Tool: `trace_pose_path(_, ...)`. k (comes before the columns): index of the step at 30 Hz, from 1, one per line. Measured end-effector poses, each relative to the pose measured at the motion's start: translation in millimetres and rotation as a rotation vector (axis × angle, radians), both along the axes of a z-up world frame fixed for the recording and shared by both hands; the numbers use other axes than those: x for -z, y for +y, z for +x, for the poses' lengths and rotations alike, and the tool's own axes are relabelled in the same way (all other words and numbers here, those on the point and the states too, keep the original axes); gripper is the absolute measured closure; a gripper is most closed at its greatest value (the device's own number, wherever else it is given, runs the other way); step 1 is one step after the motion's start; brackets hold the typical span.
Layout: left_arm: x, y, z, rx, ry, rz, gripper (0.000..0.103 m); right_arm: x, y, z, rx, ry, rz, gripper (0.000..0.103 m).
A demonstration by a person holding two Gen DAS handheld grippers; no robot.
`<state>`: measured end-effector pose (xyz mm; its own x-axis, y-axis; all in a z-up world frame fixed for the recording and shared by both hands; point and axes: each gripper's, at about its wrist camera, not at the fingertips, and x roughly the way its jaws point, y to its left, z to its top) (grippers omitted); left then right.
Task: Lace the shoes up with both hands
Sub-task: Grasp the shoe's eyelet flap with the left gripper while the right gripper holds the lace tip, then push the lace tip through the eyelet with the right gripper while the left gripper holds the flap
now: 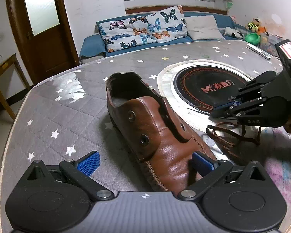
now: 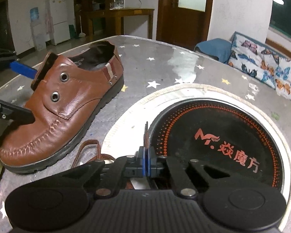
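Jaws: left gripper [image 1: 144,163] wide — shoe [image 1: 155,136] between | right gripper [image 2: 146,151] pinching lace [image 2: 87,151]

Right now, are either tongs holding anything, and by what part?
The left tongs are open, straddling the brown shoe at its toe without clamping it. The right tongs are shut; the brown lace lies beside them, and a hold on it cannot be told.
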<state>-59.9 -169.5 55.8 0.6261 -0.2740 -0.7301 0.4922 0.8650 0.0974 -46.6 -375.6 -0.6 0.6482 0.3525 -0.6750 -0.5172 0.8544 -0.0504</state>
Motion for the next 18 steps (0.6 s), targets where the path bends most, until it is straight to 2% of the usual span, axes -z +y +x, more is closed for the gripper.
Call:
trace_pose_path(12, -4, 0, -3, 0.050, -0.027, 0.021, 0.001, -7, 8, -26, -0.042, -0.061, -0.005, 0.101)
trace_pose_path(18, -15, 1, -9, 0.109, -0.068, 0.037, 0.005, -31, 23, -39, -0.105, -0.105, -0.009, 0.101)
